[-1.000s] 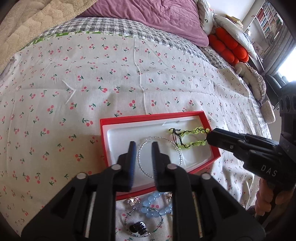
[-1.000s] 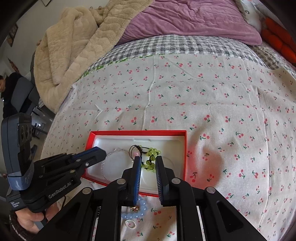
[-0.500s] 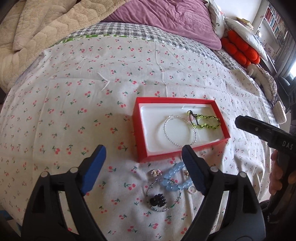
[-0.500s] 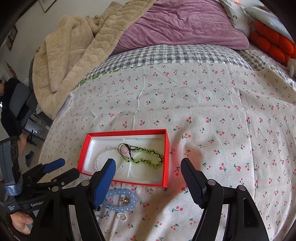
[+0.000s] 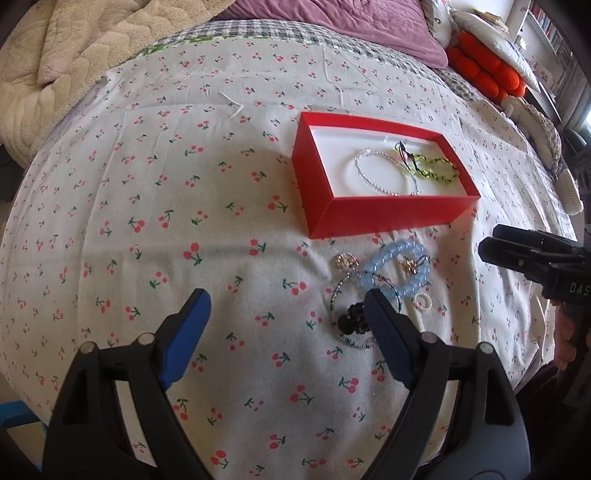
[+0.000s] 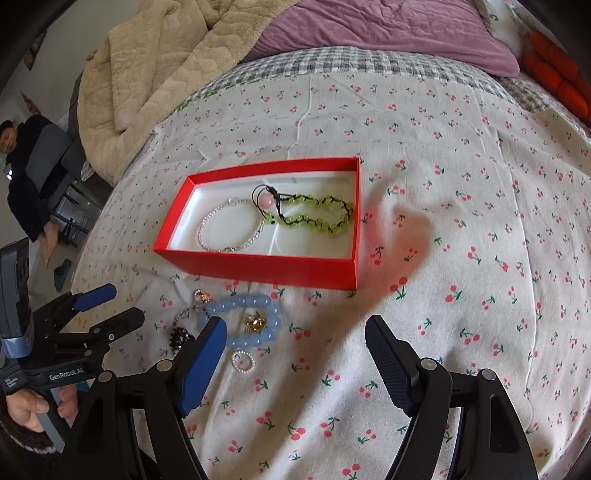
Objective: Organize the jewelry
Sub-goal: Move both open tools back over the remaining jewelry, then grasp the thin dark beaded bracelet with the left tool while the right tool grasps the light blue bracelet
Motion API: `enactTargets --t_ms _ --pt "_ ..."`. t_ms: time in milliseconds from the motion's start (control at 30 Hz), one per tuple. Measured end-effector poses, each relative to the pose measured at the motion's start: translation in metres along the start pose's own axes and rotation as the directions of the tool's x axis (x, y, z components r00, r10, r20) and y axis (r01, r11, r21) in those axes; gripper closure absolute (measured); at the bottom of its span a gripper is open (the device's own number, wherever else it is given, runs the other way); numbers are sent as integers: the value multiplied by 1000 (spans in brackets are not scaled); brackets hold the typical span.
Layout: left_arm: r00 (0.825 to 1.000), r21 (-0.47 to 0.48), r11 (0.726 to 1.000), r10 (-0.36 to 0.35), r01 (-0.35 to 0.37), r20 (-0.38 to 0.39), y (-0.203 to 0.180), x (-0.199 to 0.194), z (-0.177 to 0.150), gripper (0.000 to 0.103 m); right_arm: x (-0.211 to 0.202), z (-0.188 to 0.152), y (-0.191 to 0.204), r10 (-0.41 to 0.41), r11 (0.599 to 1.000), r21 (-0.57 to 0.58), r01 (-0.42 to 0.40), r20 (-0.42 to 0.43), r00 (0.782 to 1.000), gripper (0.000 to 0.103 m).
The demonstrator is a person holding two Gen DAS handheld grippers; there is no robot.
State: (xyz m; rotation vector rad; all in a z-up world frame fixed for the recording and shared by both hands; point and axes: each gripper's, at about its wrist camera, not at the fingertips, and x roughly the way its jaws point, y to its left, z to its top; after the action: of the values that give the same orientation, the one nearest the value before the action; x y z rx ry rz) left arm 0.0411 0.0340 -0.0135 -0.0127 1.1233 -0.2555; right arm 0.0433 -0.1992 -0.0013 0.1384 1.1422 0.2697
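A red box [image 5: 388,214] [image 6: 266,267] lies on the cherry-print sheet, holding a silver bead bracelet [image 5: 384,177] [image 6: 229,225] and a green bead bracelet [image 5: 432,168] [image 6: 317,218]. In front of it on the sheet lie a blue bead bracelet [image 5: 395,273] [image 6: 251,317], a thin dark bead bracelet with a black charm [image 5: 351,321] [image 6: 181,338], a small pearl ring [image 5: 423,301] [image 6: 242,361] and gold pieces [image 5: 345,261] [image 6: 256,322]. My left gripper [image 5: 288,317] [image 6: 110,302] is open and empty, just left of the loose pile. My right gripper [image 6: 295,339] [image 5: 491,242] is open and empty, just right of the pile.
A beige blanket [image 6: 155,74] and purple duvet [image 6: 369,26] lie at the bed's far end. Orange cushions [image 5: 484,70] are at the far right. A person [image 6: 22,162] sits beside the bed at the left.
Both grippers opened, released the silver and green bracelets into the box, and pulled back toward me away from the box.
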Motion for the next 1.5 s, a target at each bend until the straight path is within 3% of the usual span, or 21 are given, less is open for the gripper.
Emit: enactTargets --t_ms 367,533,633,700,733,800,833,933,1067,1500 --pt "994 -4 995 -98 98 -55 -2 11 2 19 24 -2 -4 -2 1000 28 5 -111 994 24" --pt "987 -30 988 -153 152 -52 3 11 4 23 23 2 -9 23 998 63 -17 -89 996 24" --pt "986 -42 986 -161 158 -52 10 11 5 38 25 3 -12 26 997 81 -20 -77 997 25" --pt "983 -46 984 -174 172 -59 15 14 6 54 27 4 -13 31 996 86 -25 -78 996 28" --pt "981 -44 982 -184 181 -63 16 16 6 60 28 5 -13 37 996 84 -30 -77 996 35" --pt "973 -36 977 -215 212 -87 17 22 7 80 32 7 -12 41 996 77 -35 -79 996 46" --pt "969 -36 974 -227 224 -96 17 24 8 81 34 9 -12 45 997 72 -39 -81 996 52" --pt "960 -1 966 -257 258 -114 9 29 9 81 41 13 -12 57 996 68 -51 -93 994 64" --pt "956 46 964 -254 264 -149 -2 39 10 81 51 15 -10 69 996 60 -63 -111 991 70" --pt "969 216 953 -179 213 -168 -24 50 8 81 70 18 8 30 996 -76 -40 -124 992 73"
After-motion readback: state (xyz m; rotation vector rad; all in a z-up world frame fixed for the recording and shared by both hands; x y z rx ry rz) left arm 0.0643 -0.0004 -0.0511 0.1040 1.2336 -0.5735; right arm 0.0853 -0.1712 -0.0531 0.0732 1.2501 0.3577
